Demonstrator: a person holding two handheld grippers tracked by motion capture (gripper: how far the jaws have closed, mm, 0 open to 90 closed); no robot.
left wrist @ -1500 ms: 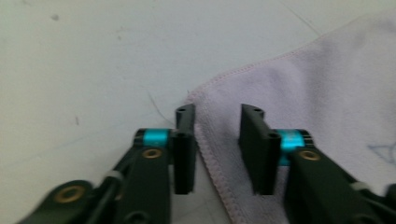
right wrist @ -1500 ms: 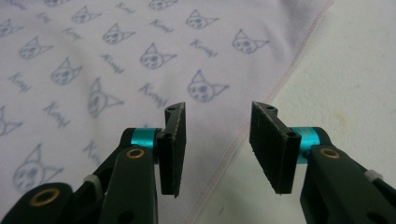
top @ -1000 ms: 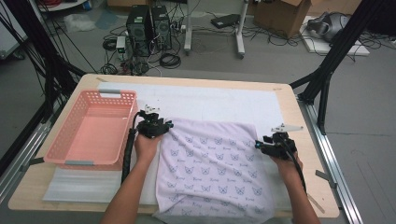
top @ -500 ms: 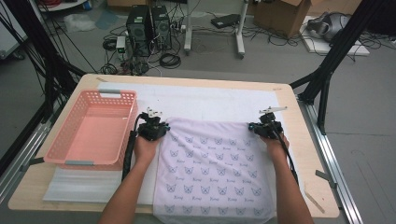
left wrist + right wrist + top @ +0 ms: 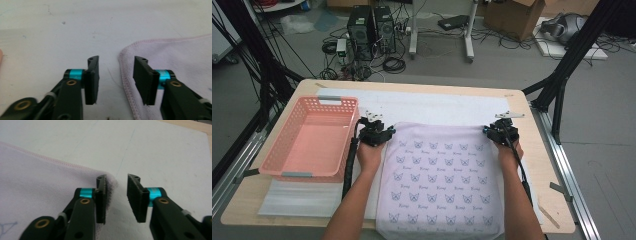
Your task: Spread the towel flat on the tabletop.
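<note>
Both hands (image 5: pixel 371 151) low at towel (image 5: pixel 439 180) corners

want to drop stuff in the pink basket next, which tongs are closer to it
Left. The left tongs sit at the cloth's far left corner, right beside the pink basket; the right tongs are at the cloth's far right corner.

Open white mat (image 5: pixel 437 107) beyond the cloth's (image 5: pixel 439 175) far edge, bare desk (image 5: pixel 542 165) strip right of the right tongs (image 5: pixel 501 131), pink basket (image 5: pixel 307 137) wall just left of the left tongs (image 5: pixel 374 132), blocking that side
</note>
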